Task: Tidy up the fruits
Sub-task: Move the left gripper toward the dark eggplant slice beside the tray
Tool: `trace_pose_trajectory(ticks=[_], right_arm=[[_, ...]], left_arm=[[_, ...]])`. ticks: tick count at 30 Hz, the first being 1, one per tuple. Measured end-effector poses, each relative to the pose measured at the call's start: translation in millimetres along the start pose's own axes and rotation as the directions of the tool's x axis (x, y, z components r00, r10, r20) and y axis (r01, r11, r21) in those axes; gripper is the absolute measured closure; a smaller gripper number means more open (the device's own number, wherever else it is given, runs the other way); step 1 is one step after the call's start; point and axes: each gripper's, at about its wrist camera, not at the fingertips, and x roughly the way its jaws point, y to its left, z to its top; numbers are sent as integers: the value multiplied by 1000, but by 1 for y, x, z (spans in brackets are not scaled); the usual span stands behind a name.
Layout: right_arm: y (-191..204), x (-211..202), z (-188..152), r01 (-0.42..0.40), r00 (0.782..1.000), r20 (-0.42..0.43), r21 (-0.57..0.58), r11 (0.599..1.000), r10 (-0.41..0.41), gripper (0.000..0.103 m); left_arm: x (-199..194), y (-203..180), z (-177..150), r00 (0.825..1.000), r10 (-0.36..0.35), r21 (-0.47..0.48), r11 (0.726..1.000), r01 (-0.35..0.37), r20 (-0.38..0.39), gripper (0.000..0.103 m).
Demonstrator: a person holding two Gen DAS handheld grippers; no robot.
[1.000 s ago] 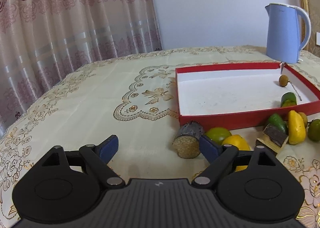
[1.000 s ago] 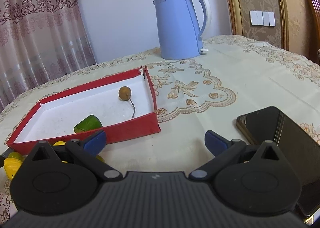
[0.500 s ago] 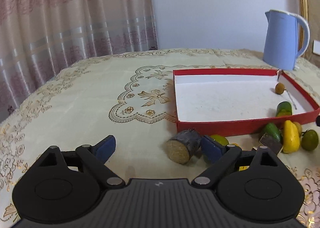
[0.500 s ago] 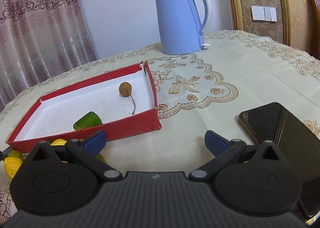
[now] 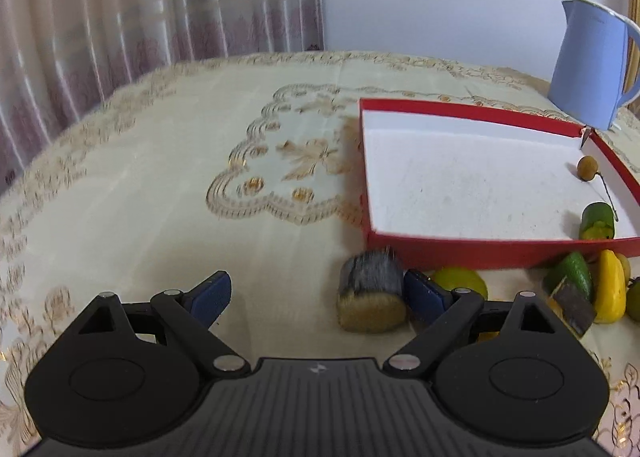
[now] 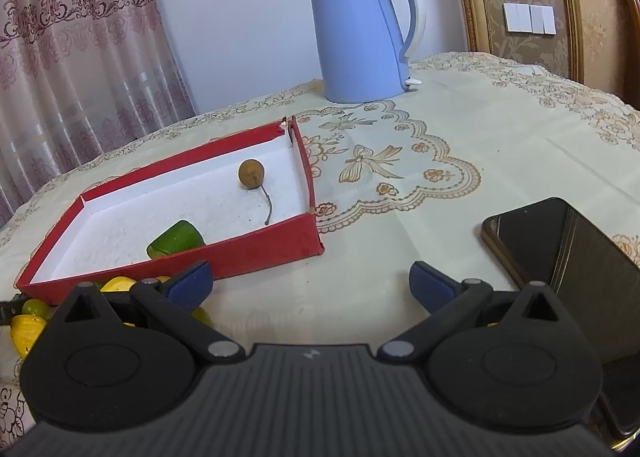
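Note:
A red tray (image 5: pixel 472 255) with a white floor holds a small brown round fruit with a stem (image 5: pixel 587 167) and a green cut piece (image 5: pixel 597 216); these also show in the right wrist view: tray (image 6: pixel 248 253), brown fruit (image 6: pixel 251 173), green piece (image 6: pixel 176 239). In front of the tray lie a dark sugarcane stub (image 5: pixel 372 293), a lime (image 5: pixel 460 281), an avocado piece (image 5: pixel 572 273), a yellow fruit (image 5: pixel 610 291) and a dark-skinned wedge (image 5: pixel 570 307). My left gripper (image 5: pixel 316 293) is open, its right finger beside the stub. My right gripper (image 6: pixel 310 281) is open and empty.
A blue kettle (image 6: pixel 362 29) stands behind the tray's far right corner. A black phone (image 6: pixel 568 257) lies on the cloth at the right. Yellow and green fruits (image 6: pixel 28 327) lie left of my right gripper. A curtain (image 5: pixel 140 17) hangs beyond the table's far edge.
My left gripper has drawn closer to the sugarcane stub, which now sits against its right finger. My right gripper has shifted slightly; both stay open.

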Motion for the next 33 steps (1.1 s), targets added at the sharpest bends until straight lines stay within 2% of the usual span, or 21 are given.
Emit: trace_pose_trajectory(ticks=[3,10,14,18,28,33], right_arm=[[0,0,0,-4,1000,-3,-1,1000,4,0],[-1,1,0,-13,1000,-8,4,1000,13,0],[-1,1,0,-14,1000,-8,5,1000,14,0],[-1,1,0,-15,1000,-8,6,1000,15,0],[-1,1,0,-15,1000,-7,8,1000,15,0],[-1,1,0,-15,1000,-7,8,1000,15,0]], left_arm=[[-5,7,-9,1000,11,-2,1000,-11,6,9],[-7,7,-6,995,-74,27,997,73,65,10],[-6,3,-6,993,-81,64,995,76,86,12],[-4,6,-4,991,-112,56,993,108,79,15],[7,2,-2,994,-98,59,994,96,42,15],[6,0,-1,993,-108,66,992,106,36,33]])
